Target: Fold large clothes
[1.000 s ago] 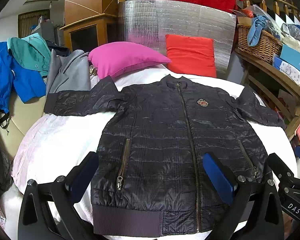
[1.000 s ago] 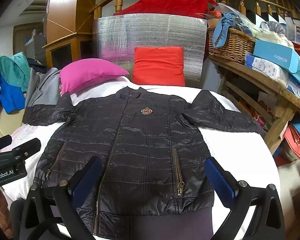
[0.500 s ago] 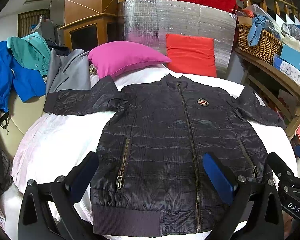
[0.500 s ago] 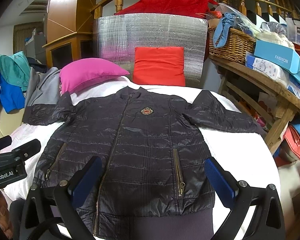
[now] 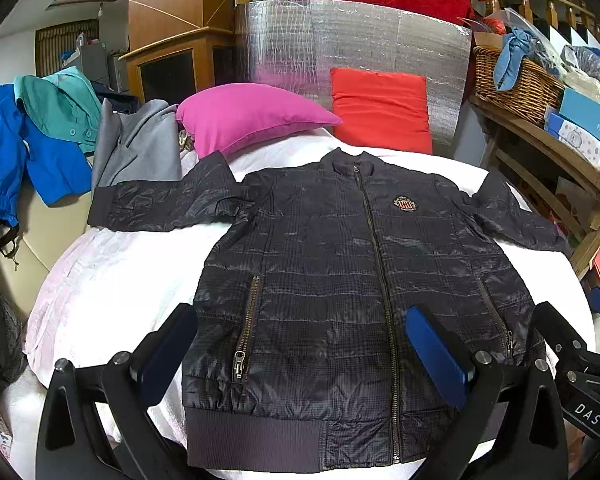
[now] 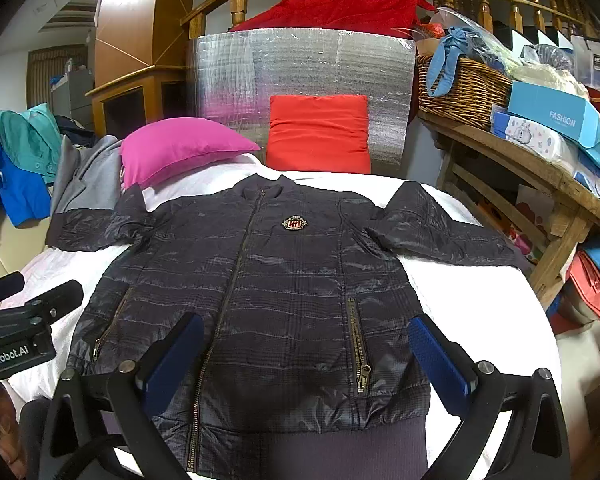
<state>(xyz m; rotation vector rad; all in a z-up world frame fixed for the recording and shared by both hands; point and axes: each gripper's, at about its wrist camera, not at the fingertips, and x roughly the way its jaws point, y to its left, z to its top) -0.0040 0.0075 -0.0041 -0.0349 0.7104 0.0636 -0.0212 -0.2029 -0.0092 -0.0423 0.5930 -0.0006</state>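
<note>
Left wrist view: the jacket (image 5: 340,280) lies flat on the bed (image 5: 112,280), collar toward the far edge, hem just before both grippers (left gripper (image 5: 300,344), right gripper (image 6: 304,352)); all fingers wide, empty. Each sleeve suits its own side.

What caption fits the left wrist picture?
Open left gripper poised above a dark quilted jacket spread flat, zipped, on a white bed.
</note>
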